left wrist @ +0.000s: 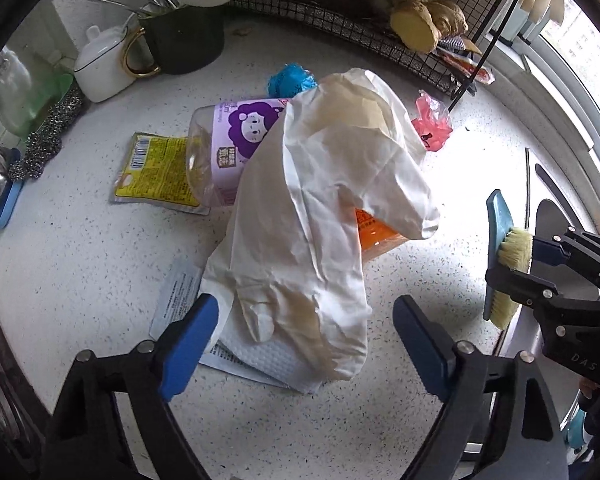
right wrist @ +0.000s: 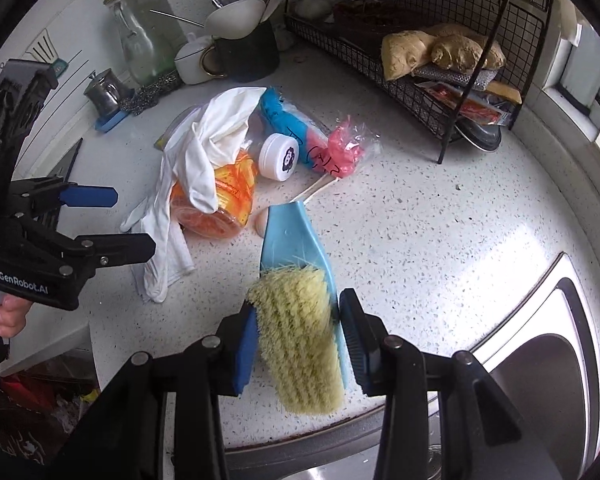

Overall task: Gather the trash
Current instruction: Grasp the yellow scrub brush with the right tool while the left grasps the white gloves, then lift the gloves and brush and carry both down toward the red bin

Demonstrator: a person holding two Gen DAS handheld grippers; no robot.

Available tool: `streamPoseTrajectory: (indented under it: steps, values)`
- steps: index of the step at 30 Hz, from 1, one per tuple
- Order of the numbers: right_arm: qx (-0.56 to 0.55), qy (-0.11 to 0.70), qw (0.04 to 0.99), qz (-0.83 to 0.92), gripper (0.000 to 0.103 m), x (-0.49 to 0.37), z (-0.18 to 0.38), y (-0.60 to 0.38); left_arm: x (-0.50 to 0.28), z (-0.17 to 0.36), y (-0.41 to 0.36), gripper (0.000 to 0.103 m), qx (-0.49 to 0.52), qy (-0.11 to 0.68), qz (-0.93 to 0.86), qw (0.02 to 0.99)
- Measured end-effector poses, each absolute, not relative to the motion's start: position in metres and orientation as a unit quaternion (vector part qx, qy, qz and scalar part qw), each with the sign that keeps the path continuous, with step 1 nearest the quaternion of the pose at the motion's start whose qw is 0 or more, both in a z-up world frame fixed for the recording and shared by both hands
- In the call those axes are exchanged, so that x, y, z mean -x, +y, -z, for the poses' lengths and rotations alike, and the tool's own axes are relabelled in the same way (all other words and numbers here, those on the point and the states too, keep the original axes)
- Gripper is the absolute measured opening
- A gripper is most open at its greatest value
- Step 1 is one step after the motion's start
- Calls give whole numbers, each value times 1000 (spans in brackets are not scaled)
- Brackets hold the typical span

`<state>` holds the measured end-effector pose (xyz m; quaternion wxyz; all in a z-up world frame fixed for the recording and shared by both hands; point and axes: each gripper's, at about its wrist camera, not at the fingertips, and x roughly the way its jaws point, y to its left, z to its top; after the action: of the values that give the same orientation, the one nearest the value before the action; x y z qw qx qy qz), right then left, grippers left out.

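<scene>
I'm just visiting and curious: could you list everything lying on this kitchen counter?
glove: one, white, draped over the trash pile
bottle: one, clear with purple label, lying under the glove
orange packet: one, under the glove
yellow packet: one, flat beside the bottle
pink wrapper: one, near the wire rack
brush: one, blue with pale bristles, clamped between the right gripper fingers
left gripper: open over the glove

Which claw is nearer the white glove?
Left. The left claw hangs open directly over the white glove; the right claw, off beside the pile, grips the scrub brush.
</scene>
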<state>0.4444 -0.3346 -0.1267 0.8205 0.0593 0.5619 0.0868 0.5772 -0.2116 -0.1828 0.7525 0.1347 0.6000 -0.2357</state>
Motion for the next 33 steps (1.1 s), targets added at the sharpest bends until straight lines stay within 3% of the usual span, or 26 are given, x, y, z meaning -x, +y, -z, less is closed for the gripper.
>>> streamPoseTrajectory:
  steps: [4,8,14,33]
  values:
    - [-58,565,818,-89,37,-446,132,-329,-585,194,-217,68,-143,605,233,748]
    - [-59,568,816,-90,37,-446,135,-331,-591,192,-214,36,-122,603,233,753]
    - [-67,568,817,-76,37,-439,131,-345,-589,191,-212,8,-126,599,227,757]
    - [-63,522,848,-70,37,-392,76,-317,-487,92,-176,3,-127,529,291,787]
